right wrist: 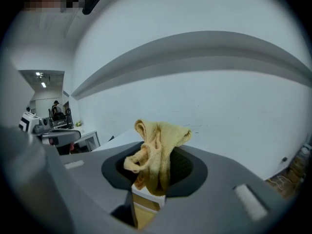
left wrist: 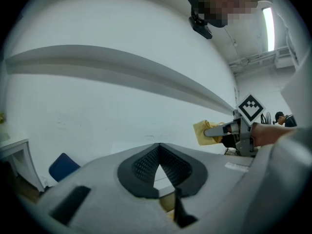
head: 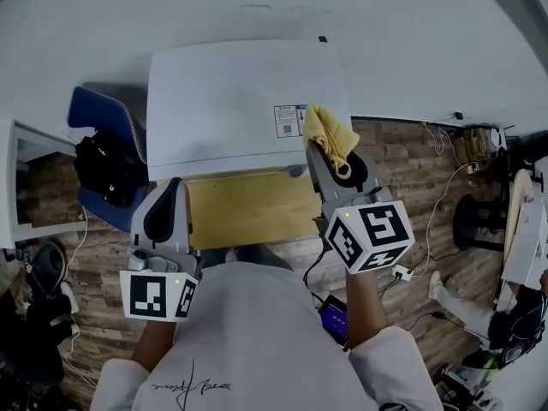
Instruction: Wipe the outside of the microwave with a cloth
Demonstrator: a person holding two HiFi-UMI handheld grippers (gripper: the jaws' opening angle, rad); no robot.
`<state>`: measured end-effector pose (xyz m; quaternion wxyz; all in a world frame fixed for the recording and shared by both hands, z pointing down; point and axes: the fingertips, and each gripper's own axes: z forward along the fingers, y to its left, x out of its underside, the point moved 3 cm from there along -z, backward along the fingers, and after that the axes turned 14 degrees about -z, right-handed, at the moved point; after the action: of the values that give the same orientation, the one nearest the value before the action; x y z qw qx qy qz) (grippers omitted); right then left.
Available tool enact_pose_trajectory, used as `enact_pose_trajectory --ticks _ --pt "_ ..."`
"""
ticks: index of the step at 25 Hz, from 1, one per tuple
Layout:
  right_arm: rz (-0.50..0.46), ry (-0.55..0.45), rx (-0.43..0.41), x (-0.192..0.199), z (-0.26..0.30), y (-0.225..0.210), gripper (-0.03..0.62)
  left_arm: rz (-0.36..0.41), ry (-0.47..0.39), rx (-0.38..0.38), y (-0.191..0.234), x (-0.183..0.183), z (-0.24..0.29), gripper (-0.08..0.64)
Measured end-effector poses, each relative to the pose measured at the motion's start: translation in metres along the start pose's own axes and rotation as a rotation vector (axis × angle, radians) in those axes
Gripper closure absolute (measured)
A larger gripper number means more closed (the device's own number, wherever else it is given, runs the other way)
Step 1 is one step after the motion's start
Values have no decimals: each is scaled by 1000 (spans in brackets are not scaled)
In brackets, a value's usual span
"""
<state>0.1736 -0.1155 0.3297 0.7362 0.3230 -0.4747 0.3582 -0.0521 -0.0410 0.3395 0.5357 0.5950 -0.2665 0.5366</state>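
Note:
The white microwave [head: 231, 101] is seen from above, with a label near its right front corner. My right gripper [head: 325, 148] is shut on a bunched yellow cloth [head: 330, 137], held at that right front corner. In the right gripper view the cloth [right wrist: 157, 143] sticks up out of the shut jaws, in front of a white wall. My left gripper [head: 169, 193] hangs below the microwave's left front edge, shut and with nothing in it. The left gripper view looks past its own shut tips [left wrist: 157, 147] to the cloth [left wrist: 202, 130] at the right.
A light wooden tabletop [head: 248, 208] shows under the microwave's front. A blue chair [head: 98, 110] with a black bag [head: 107, 165] stands at the left, beside a white desk [head: 13, 178]. Cables [head: 437, 204] and gear lie on the wooden floor at the right.

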Motion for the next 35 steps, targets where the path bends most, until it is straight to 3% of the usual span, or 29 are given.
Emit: enact_pose_trajectory --ticks 9,22,35 --pt "-67 70 53 -12 43 -43 465 14 11 28 12 -7 11 571" --pt "-63 152 167 -7 100 -118 466 36 37 6 22 -6 3 571" --pt "-230 328 261 10 157 -157 466 36 87 3 26 6 -6 571"
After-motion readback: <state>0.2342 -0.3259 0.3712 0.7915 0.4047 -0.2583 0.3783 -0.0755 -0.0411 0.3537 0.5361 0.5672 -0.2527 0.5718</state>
